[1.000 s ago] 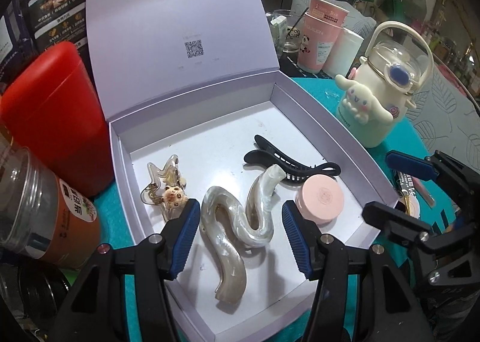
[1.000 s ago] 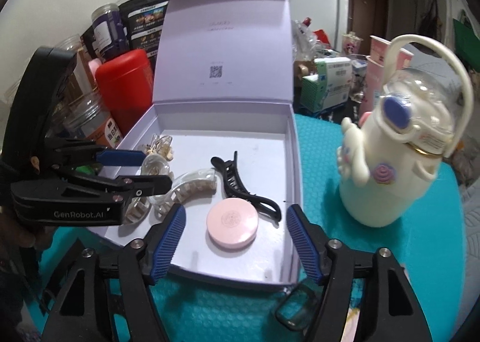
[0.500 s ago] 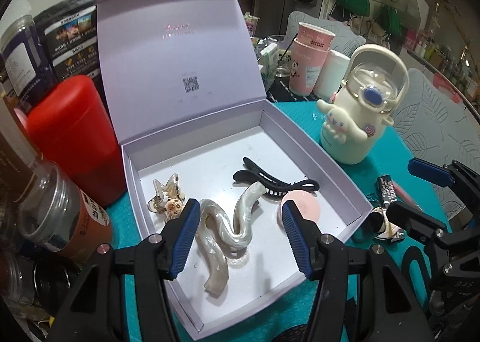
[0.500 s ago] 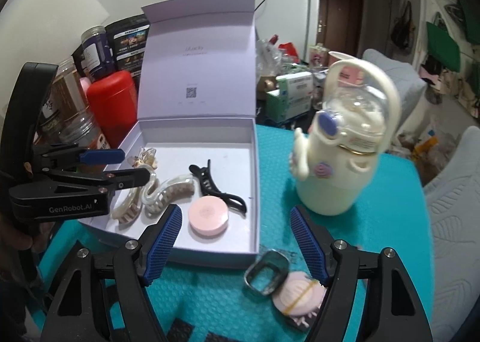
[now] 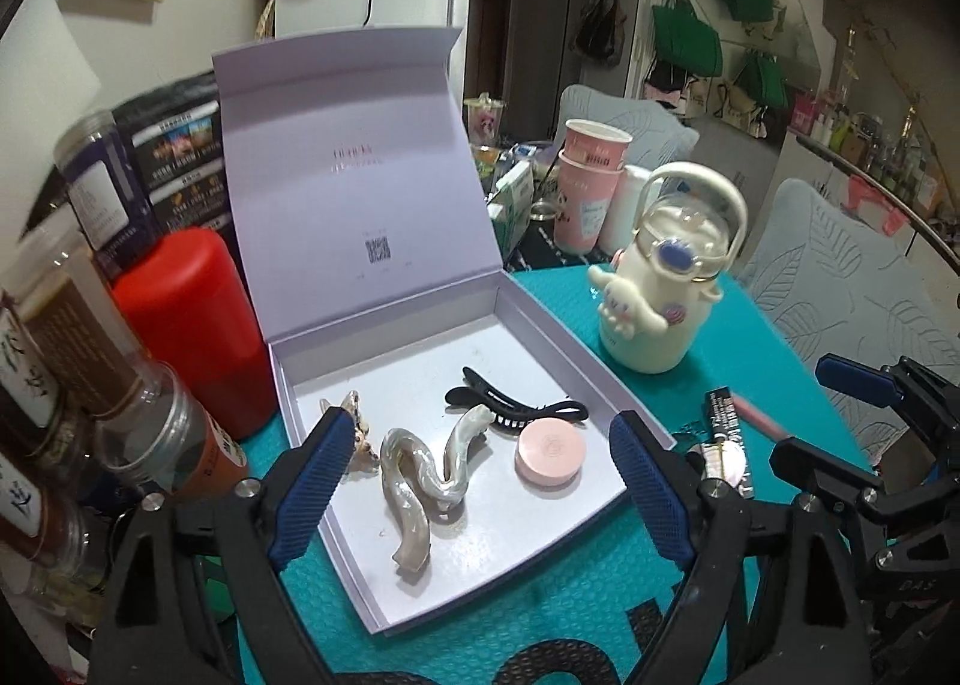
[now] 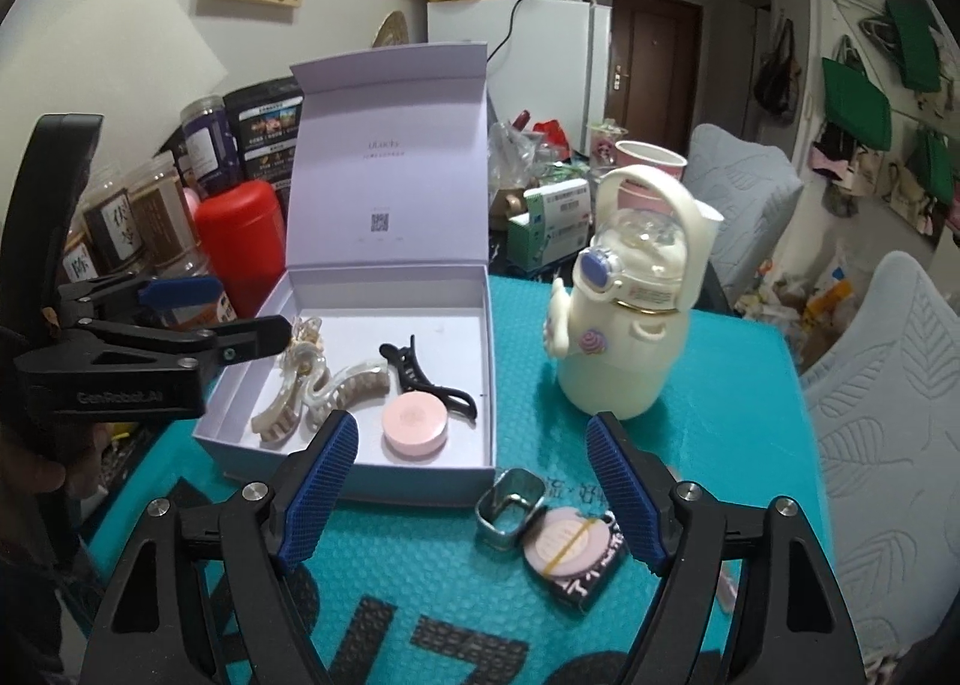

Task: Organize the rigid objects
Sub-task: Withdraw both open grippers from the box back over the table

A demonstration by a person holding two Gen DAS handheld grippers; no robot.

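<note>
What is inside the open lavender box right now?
Inside the lavender box: a pearly wavy hair clip, a black clip, a round pink compact and a small amber clip, partly hidden behind the left gripper's finger.

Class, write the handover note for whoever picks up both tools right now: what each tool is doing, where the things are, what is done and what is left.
Left tool: jaws opening, nothing between them, above the near edge of the box.
Right tool: jaws opening, empty, over the teal mat in front of the box.
In the box: pearly wavy hair clip, black hair clip, round pink case, small amber clip. Lid stands open.
Left out on the mat: small metal tin, round pink compact with a yellow band on a dark packet, pink-ended tube.
The cream bottle stands right of the box.
</note>
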